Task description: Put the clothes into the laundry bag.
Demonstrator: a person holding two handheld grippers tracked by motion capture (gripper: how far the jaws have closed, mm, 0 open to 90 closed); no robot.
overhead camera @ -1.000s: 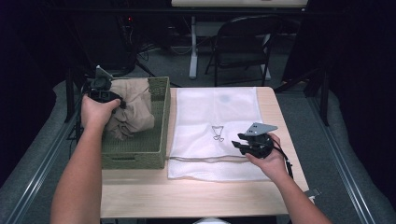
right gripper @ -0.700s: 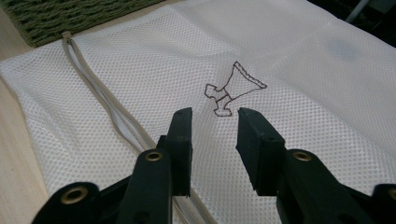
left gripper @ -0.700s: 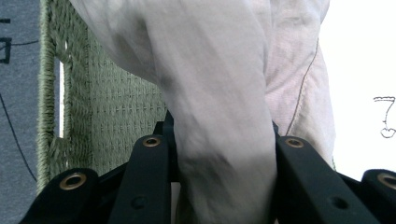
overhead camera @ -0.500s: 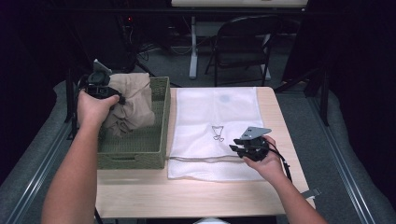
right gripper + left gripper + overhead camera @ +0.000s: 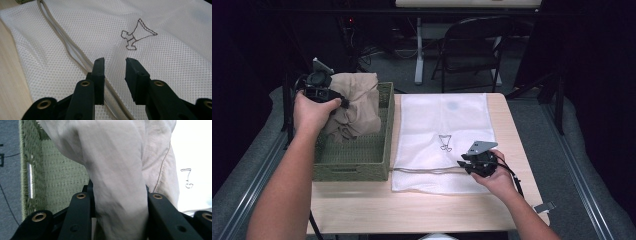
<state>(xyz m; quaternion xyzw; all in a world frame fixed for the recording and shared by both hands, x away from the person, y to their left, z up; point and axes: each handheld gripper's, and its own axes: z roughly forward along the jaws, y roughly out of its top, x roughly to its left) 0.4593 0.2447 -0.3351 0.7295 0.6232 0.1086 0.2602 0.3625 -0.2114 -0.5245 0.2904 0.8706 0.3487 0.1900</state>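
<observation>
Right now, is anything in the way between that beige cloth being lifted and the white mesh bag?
The basket's right wall stands between them; the beige cloth, clamped in the left gripper, must clear it to reach the mesh bag.

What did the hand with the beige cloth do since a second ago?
The left gripper, shut on the crumpled beige cloth, lifted it higher out of the green woven basket and a little toward the far end. The right gripper stayed on the white mesh bag near its drawstring, jaws apart. Basket and bag did not move.
</observation>
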